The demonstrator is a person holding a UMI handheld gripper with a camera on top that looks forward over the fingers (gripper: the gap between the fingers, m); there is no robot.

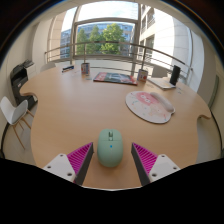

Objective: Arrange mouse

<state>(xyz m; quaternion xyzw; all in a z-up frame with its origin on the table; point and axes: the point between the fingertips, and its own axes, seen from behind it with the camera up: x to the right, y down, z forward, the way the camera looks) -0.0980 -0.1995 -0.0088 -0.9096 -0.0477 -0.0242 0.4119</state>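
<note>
Gripper (pixel 111 160): fingers spread wide apart, nothing clamped. Both pink pads (pixel 80 158) face inward, one on each side.

Mouse (pixel 110 147): pale mint-green one, sitting on the table right between the two fingers. There's a visible gap on both sides, so neither pad is touching it. It's lined up lengthwise with the fingers and rests flat on its own.

Table (pixel 70 105): big light wooden top with rounded edges, stretching out well ahead of the fingers.

Mouse pad (pixel 149 106): roundish, pale with a pinkish pattern, lying flat ahead and off to the right of the fingers, well apart from the mouse.

Far edge stuff: a flat reddish mat or book (pixel 114 77) way beyond the fingers, with a few small upright things near it that I honestly can't make out. There's also a dark upright object (pixel 175 74) further right.

Chairs: a white chair (pixel 14 112) off to the left of the table, and a dark one (pixel 22 74) further back on the same side.

Background: big windows (pixel 103 38) with trees outside, past the far end of the table.
</note>
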